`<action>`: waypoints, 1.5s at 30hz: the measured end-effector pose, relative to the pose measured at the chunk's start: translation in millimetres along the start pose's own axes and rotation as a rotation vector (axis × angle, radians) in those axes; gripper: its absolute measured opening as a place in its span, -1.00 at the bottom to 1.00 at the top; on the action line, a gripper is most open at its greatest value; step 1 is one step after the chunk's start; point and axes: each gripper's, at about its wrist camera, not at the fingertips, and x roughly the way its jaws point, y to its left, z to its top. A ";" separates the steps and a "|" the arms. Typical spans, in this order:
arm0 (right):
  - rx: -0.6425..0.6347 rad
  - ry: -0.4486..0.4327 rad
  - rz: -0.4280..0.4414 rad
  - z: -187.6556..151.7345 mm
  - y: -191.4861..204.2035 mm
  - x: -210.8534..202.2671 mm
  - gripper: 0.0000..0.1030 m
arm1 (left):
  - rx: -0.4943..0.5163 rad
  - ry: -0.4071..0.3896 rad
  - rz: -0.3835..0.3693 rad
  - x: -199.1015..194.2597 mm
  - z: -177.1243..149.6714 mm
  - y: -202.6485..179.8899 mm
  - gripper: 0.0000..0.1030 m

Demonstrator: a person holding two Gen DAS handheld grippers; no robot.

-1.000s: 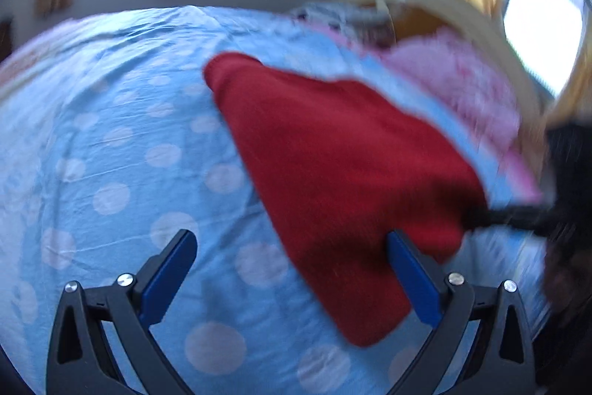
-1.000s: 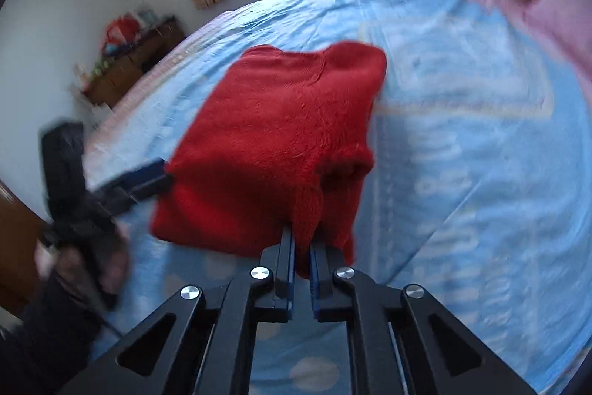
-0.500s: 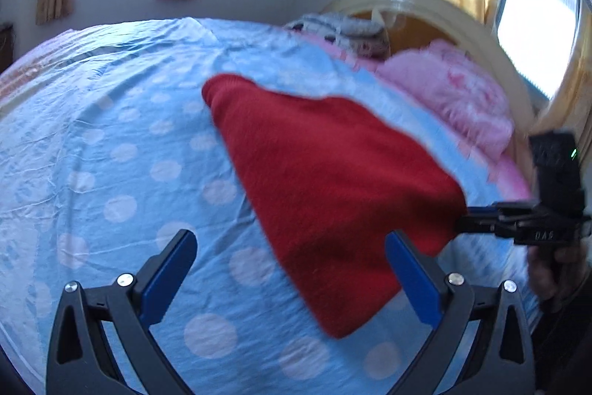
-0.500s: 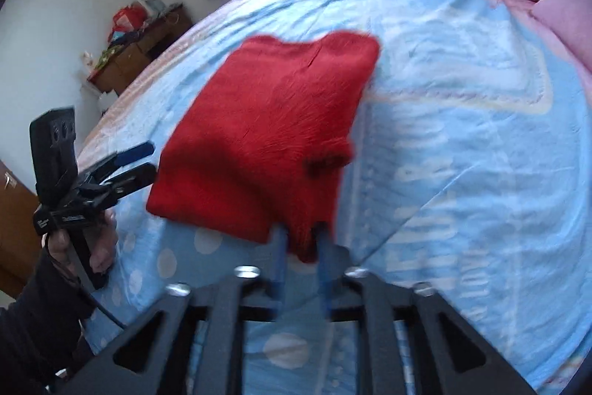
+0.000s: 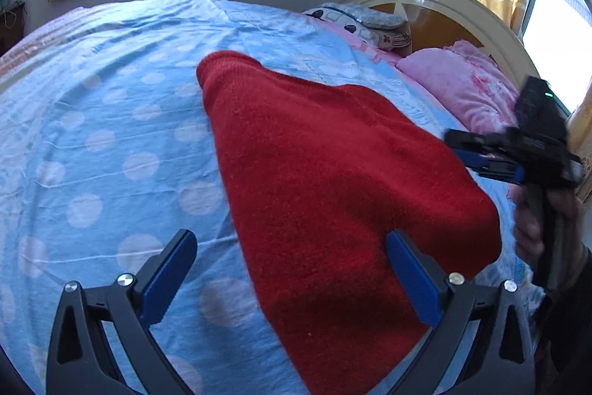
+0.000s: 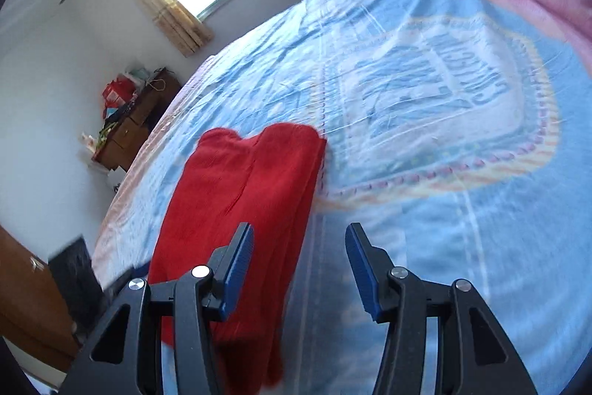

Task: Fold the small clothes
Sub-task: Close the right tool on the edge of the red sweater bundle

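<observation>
Right wrist: right gripper (image 6: pixel 298 269) opening, empty, sweater (image 6: pixel 244 210) at 10 o'clock; left gripper (image 5: pixel 292 278) wide, empty. Fold could spring loose.

The blue bedsheet (image 6: pixel 462 210) bears a shield-shaped emblem (image 6: pixel 436 91) with large printed lettering curving along its edge, but it is too blurred to read.

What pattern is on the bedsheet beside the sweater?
Pale blue bedsheet with white polka dots, clearest in the left wrist view beside the red sweater.
</observation>
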 end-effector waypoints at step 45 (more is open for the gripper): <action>0.017 0.029 0.158 26.5 -0.2 91.0 -0.43 | -0.049 0.044 -0.093 7.7 -1.7 9.2 0.93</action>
